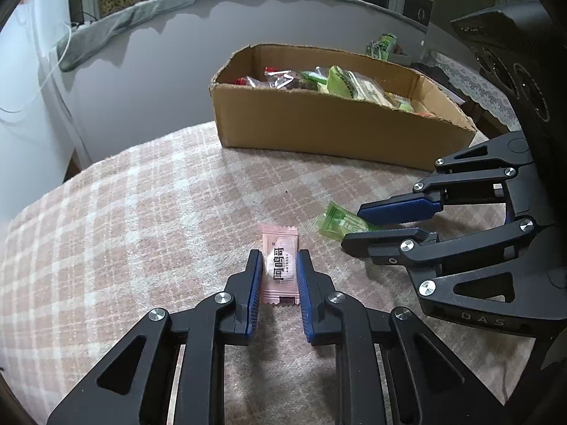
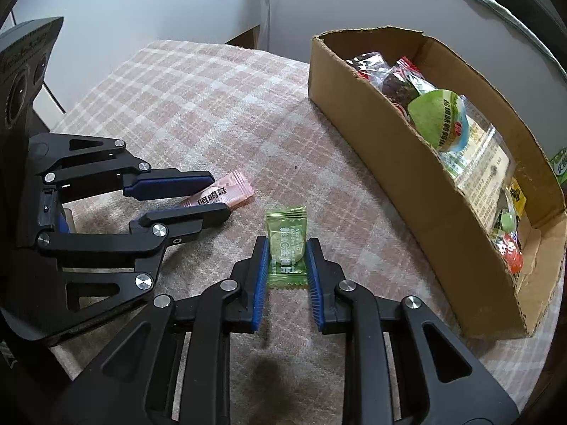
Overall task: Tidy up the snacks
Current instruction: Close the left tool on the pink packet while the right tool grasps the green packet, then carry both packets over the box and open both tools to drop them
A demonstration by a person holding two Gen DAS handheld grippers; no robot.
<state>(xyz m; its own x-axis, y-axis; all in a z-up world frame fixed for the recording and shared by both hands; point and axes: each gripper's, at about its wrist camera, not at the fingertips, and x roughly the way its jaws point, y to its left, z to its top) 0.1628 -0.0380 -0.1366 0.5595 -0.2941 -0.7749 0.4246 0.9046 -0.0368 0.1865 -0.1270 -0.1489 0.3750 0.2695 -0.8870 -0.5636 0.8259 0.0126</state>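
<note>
Here, pink sachet (image 1: 280,269) lies flat; black lettering.

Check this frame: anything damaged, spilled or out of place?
Two sachets lie loose on the checked cloth outside the cardboard box: a pink sachet clamped in the left hand-held gripper, a green sachet in the right hand-held gripper. The box's rim is raggedly torn. Nothing spilled.
</note>
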